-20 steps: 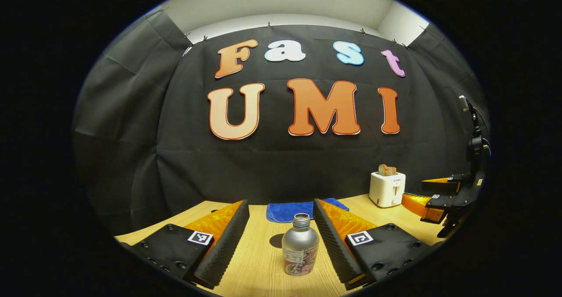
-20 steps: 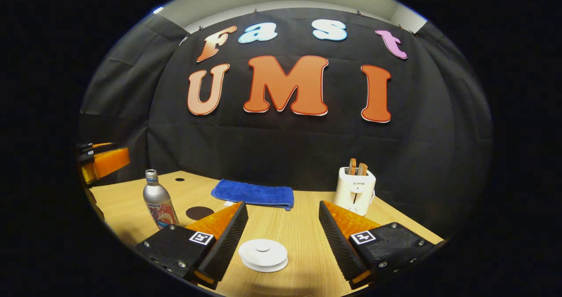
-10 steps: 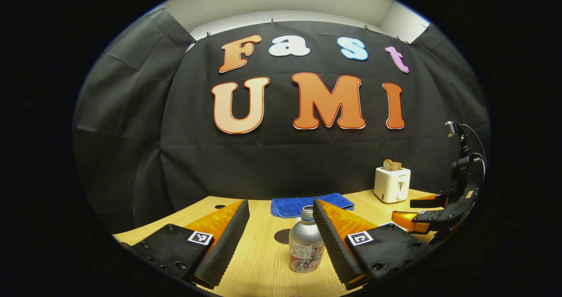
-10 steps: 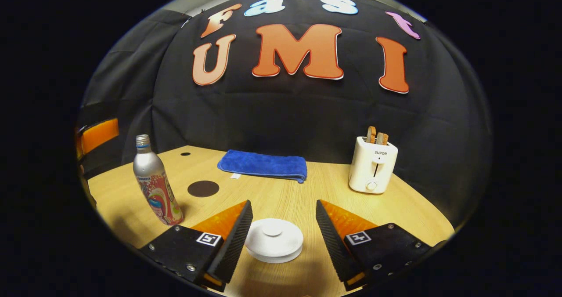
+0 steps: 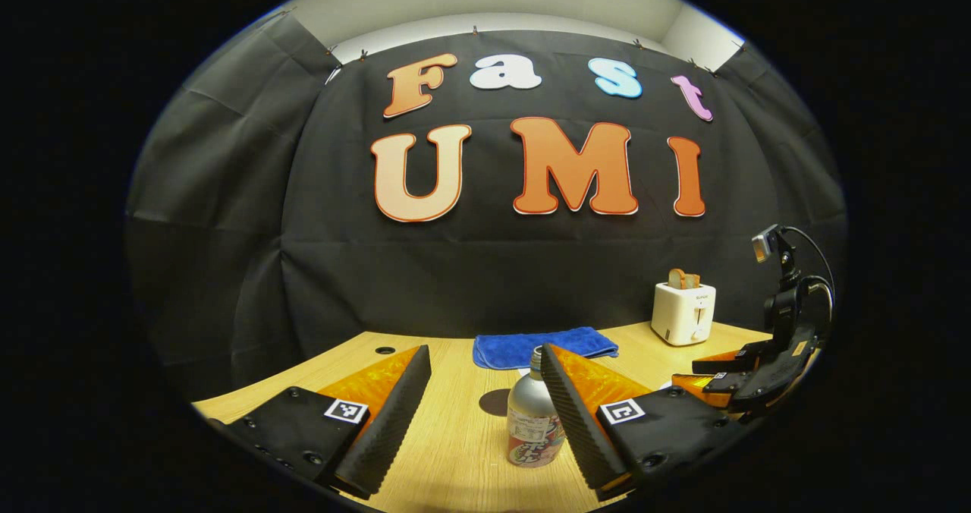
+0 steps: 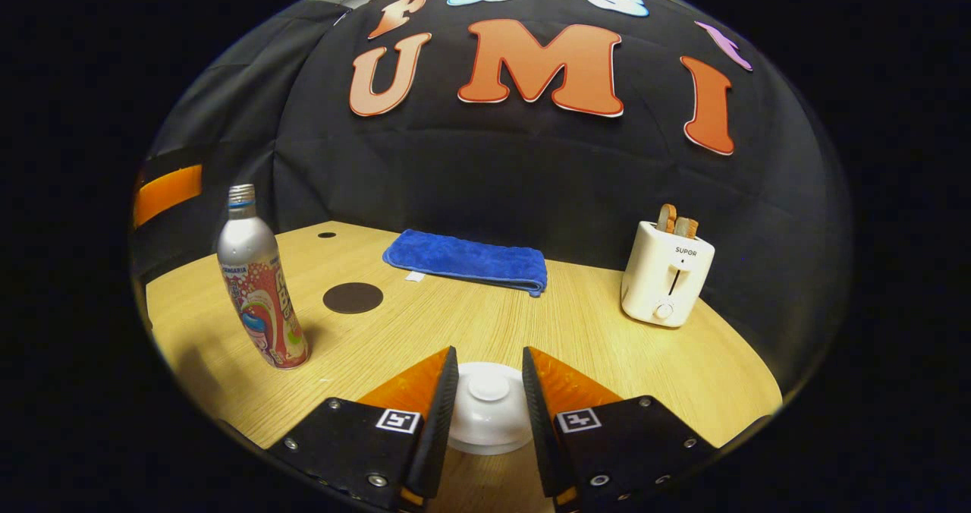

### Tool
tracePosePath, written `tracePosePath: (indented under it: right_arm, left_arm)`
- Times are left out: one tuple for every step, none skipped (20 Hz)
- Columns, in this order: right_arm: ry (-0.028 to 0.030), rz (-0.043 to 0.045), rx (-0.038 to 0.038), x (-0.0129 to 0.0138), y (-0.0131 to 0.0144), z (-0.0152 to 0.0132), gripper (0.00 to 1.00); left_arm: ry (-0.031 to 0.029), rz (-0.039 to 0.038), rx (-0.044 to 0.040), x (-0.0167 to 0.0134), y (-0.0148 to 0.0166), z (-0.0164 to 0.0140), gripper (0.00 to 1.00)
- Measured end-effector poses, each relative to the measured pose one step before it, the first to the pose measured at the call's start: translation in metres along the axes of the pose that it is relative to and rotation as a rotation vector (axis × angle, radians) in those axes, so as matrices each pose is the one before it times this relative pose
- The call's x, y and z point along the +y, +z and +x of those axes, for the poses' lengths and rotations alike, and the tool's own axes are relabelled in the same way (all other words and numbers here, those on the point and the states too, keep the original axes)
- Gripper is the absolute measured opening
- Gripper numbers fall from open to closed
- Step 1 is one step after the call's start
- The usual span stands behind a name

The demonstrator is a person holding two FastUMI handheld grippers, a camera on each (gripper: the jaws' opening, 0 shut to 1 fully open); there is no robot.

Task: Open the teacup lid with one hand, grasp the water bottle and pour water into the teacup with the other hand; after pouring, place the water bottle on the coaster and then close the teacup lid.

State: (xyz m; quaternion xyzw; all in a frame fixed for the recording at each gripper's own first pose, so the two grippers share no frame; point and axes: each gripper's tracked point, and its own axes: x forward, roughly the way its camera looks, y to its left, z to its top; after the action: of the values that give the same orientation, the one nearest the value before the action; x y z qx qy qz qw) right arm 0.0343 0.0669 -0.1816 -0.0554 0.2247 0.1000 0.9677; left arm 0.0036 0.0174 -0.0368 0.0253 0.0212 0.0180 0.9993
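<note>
A silver water bottle [image 5: 535, 422] with a printed label and no cap stands on the table, just inside the right finger of my open left gripper [image 5: 485, 350]. The dark round coaster [image 5: 494, 402] lies behind it. In the right gripper view the bottle [image 6: 258, 293] stands at the left, with the coaster [image 6: 353, 297] to its right. My right gripper [image 6: 489, 352] has narrowed over the white teacup lid [image 6: 489, 422]. Its fingers flank the lid's knob [image 6: 488, 385] with thin gaps either side. The cup beneath is hidden. The right gripper [image 5: 686, 372] also appears low at the right of the left gripper view.
A folded blue cloth [image 6: 466, 259] lies at the back of the wooden table [image 6: 576, 331]. A white toaster [image 6: 666, 274] with bread slices stands at the back right. A small hole [image 6: 327, 234] sits in the tabletop near the far left.
My right gripper has come down over the lid and its fingers have closed in from wide apart to flank the knob. My left gripper has shifted left, so the bottle now sits by its right finger.
</note>
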Motion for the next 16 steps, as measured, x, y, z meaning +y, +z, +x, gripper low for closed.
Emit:
tracePosePath:
  right_arm:
    - [0.00181,-0.00258,0.00505,0.00021,-0.00081,0.00147,0.48]
    - [0.00177,-0.00434,0.00651,0.00077,-0.00106,0.00148,0.47]
    - [0.00337,-0.00712,0.00669,0.00082,-0.00202,0.00063,0.43]
    - [0.00152,-0.00453,0.00606,0.00101,-0.00098,0.00057,0.42]
    - [-0.00723,-0.00665,0.00913,-0.00105,-0.00124,-0.00141,0.38]
    - [-0.00823,-0.00897,-0.00284,-0.00121,0.00113,0.00070,0.35]
    - [-0.00346,-0.00937,0.00408,-0.00026,-0.00029,-0.00054,0.29]
    - [-0.00009,0.00233,0.00029,-0.00013,0.00042,0.00144,0.29]
    - [0.00064,0.00444,0.00197,0.00055,-0.00026,-0.00054,0.26]
    - [0.00311,0.00437,0.00032,0.00059,0.00008,0.00025,0.27]
    - [0.00303,0.00320,0.00027,-0.00044,-0.00026,-0.00022,0.25]
    - [0.00171,0.00469,0.00229,0.00003,-0.00036,-0.00041,0.24]
    - [0.00281,0.00618,-0.00184,-0.00010,0.00065,0.00030,0.23]
    - [0.00428,0.01290,0.00079,-0.00015,0.00021,-0.00044,0.22]
    - [0.00712,0.01763,-0.00316,0.00099,0.00014,-0.00015,0.22]
    - [0.00396,0.01683,-0.00176,0.00023,0.00136,-0.00092,0.22]
  left_arm:
    - [0.00034,-0.00040,0.00203,0.00021,-0.00079,-0.00014,0.95]
    - [0.00041,-0.00086,0.00281,0.00057,-0.00209,0.00041,0.95]
    - [-0.00036,-0.00164,0.00191,-0.00063,-0.00005,0.00070,0.95]
    - [-0.00132,-0.00191,0.00183,0.00006,-0.00140,0.00004,0.95]
    - [-0.00083,-0.00277,0.00115,-0.00126,-0.00083,0.00060,0.95]
    - [-0.00057,-0.00275,0.00271,0.00083,-0.00101,-0.00085,0.95]
    - [-0.00221,-0.00207,0.00367,-0.00100,-0.00087,0.00055,0.95]
    - [-0.00167,-0.00099,0.00325,-0.00155,-0.00114,0.00196,0.95]
    - [-0.00195,0.00008,0.00259,-0.00093,-0.00136,-0.00091,0.95]
    - [-0.00155,0.00130,0.00131,-0.00031,-0.00072,-0.00008,0.95]
    - [0.00003,0.00043,0.00049,0.00054,0.00044,-0.00014,0.95]
    - [0.00000,-0.00008,0.00103,-0.00010,-0.00161,0.00042,0.97]
    - [0.00020,-0.00126,0.00161,0.00079,-0.00159,-0.00068,0.95]
    - [-0.00033,-0.00072,0.00278,-0.00074,-0.00049,0.00020,0.95]
    - [-0.00013,-0.00094,0.00174,-0.00051,-0.00069,0.00026,0.95]
    - [-0.00089,-0.00046,0.00282,0.00139,-0.00125,0.00135,0.97]
